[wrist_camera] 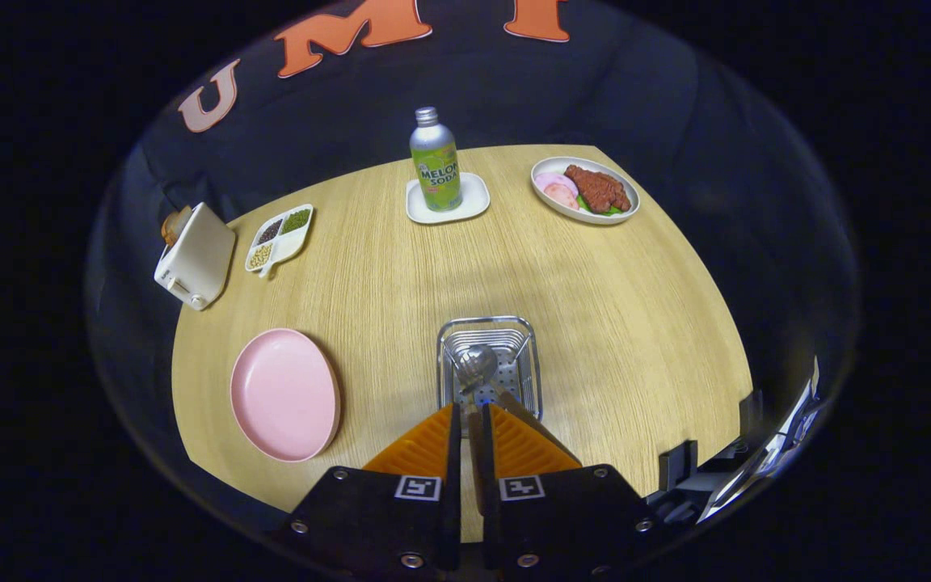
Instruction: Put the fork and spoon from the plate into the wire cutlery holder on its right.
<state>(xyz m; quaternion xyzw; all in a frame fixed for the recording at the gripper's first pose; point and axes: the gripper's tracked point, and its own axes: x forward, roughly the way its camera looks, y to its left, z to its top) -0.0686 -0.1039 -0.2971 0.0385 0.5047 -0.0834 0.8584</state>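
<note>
While gripper (471, 414) pinches spoon (476, 365) handle, bowl sits w/in wire holder (488, 356) just ahead.

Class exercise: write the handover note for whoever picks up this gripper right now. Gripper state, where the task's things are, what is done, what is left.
Gripper: shut on the spoon's handle, above the wire cutlery holder.
Spoon: bowl already inside the holder.
Pink plate: left of the holder, nothing on it.
Fork: cannot tell whether it already sits in the holder.
Left: open, release the spoon, check for the fork.

Your hand-held gripper (471, 408) hides the spoon (475, 365) handle and the wire cutlery holder's (530, 356) near rim.
</note>
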